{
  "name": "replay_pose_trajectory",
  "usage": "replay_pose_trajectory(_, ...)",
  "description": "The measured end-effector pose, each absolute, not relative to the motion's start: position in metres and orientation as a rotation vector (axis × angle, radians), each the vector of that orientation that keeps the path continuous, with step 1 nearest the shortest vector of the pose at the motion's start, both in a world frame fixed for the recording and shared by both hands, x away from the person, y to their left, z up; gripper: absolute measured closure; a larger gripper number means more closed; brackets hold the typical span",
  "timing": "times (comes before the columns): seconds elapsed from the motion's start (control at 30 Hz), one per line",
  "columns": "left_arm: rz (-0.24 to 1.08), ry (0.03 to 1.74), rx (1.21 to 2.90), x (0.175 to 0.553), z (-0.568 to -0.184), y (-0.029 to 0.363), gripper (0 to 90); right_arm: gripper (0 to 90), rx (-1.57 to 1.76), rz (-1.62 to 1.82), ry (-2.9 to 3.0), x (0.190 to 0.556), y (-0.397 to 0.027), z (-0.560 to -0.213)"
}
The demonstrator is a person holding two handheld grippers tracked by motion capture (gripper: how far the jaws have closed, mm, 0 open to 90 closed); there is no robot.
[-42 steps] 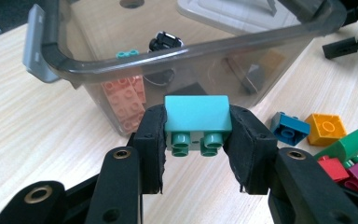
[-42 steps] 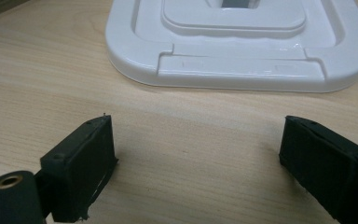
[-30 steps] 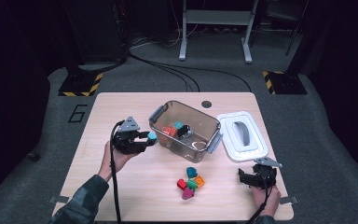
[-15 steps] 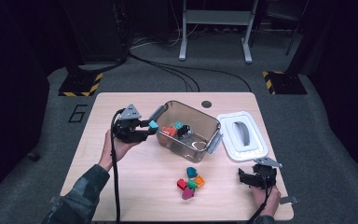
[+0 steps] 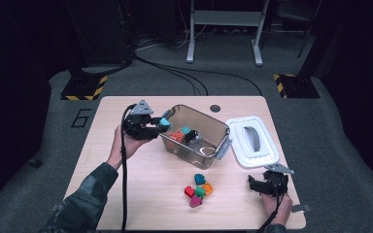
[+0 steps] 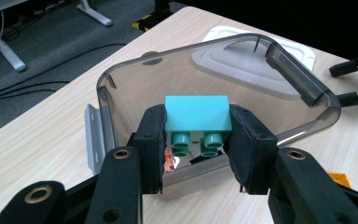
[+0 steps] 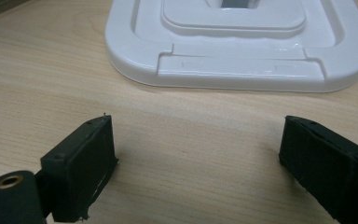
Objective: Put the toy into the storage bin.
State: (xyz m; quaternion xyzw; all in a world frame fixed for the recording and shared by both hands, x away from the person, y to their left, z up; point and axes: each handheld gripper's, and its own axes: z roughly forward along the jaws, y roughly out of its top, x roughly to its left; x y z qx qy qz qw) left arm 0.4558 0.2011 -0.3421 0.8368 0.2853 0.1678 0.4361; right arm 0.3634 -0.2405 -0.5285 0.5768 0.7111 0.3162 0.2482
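Observation:
A teal toy brick (image 6: 196, 114) with its studs turned toward the camera is clamped between the jaws of my left gripper (image 6: 196, 140), which is shut on it. In the high view that left gripper (image 5: 159, 125) holds the teal brick (image 5: 164, 121) at the left rim of the clear plastic bin (image 5: 218, 131), a little above the table. The bin (image 6: 303, 88) has orange, red and teal bricks (image 5: 179, 135) in it. My right gripper (image 7: 196, 163) stands open just above the tabletop, facing the white lid (image 7: 242, 51). In the high view the right gripper (image 5: 257, 184) is near the table's front right.
A small heap of loose bricks (image 5: 198, 188) in teal, orange, red, green and magenta lies on the wooden table (image 5: 141, 189) in front of the bin. The white lid (image 5: 251, 141) lies flat to the right of the bin. Dark floor surrounds the table.
My left gripper has risen and moved toward the bin's left rim with the teal brick in it. The right gripper has stayed where it was.

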Motion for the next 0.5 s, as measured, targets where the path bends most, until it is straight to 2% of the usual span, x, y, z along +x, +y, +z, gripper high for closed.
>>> replay_pose_trajectory(0.5,0.412,0.716,2.115,0.471,-0.341,0.185,59.0,9.4,1.566,0.861,1.941,0.364,-0.241,-0.529)
